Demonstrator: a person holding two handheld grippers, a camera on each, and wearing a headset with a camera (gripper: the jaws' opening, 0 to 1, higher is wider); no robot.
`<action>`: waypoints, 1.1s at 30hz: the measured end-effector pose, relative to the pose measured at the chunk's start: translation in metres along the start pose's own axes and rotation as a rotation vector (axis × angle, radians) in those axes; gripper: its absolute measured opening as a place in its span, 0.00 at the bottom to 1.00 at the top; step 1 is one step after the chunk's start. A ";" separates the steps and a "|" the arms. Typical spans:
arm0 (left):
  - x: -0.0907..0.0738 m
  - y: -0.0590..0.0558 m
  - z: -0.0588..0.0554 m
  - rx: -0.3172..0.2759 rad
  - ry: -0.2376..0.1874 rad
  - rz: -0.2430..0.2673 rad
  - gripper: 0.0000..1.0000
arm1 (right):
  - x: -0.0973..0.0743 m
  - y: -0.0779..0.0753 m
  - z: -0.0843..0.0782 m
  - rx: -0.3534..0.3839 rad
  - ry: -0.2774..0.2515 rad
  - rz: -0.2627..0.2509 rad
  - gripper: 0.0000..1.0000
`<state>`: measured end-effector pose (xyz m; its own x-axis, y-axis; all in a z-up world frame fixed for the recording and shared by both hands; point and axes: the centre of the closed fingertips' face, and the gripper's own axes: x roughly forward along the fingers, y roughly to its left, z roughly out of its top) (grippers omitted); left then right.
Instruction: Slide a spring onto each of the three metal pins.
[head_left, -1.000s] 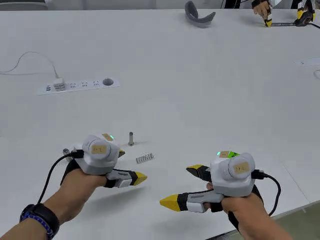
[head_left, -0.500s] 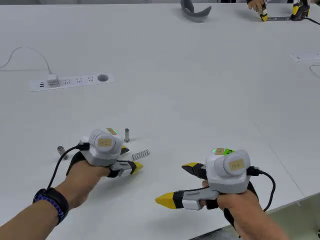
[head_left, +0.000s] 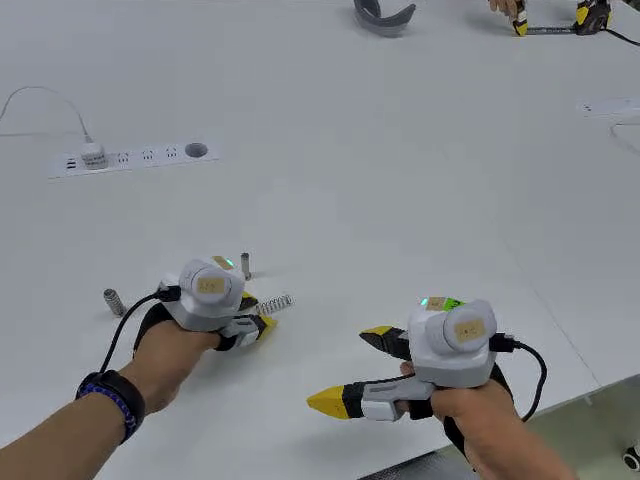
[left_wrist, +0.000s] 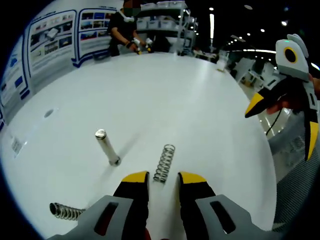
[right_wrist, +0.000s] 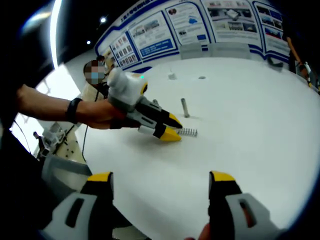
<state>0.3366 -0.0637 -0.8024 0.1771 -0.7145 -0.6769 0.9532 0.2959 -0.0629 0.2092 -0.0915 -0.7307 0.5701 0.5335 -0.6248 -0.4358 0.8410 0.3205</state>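
A loose spring (head_left: 275, 303) (left_wrist: 164, 162) (right_wrist: 188, 132) lies flat on the white table. My left gripper (head_left: 257, 324) (left_wrist: 162, 178) is open by a narrow gap, and its yellow tips sit either side of the spring's near end. A bare metal pin (head_left: 246, 265) (left_wrist: 106, 147) (right_wrist: 184, 107) stands upright just beyond the spring. Farther left is a coiled piece (head_left: 113, 301) (left_wrist: 65, 211) that looks like a spring on a pin. My right gripper (head_left: 350, 372) (right_wrist: 160, 177) hovers wide open near the table's front, with nothing between its jaws.
A white power strip (head_left: 130, 157) with a plug and cable lies at the back left. A grey curved object (head_left: 380, 15) sits at the far edge, with another person's hands and grippers (head_left: 520, 15) beyond. The table's front right edge (head_left: 600, 385) is close to my right hand.
My left gripper has moved forward and right until its tips reach the spring's end. The right gripper has barely shifted. The head camera has tilted a little.
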 end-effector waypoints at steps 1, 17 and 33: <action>0.000 0.000 0.000 0.021 0.007 0.007 0.22 | 0.000 0.000 0.000 0.000 0.000 -0.001 0.79; -0.001 -0.003 -0.001 -0.019 0.002 0.018 0.10 | -0.002 -0.002 0.004 0.008 -0.017 -0.005 0.79; -0.029 -0.008 -0.027 -0.142 -0.006 0.040 0.10 | 0.003 0.006 0.001 0.004 -0.010 0.013 0.79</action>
<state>0.3170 -0.0287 -0.8020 0.2164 -0.7040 -0.6764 0.9009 0.4110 -0.1395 0.2083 -0.0849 -0.7299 0.5714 0.5454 -0.6132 -0.4404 0.8343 0.3318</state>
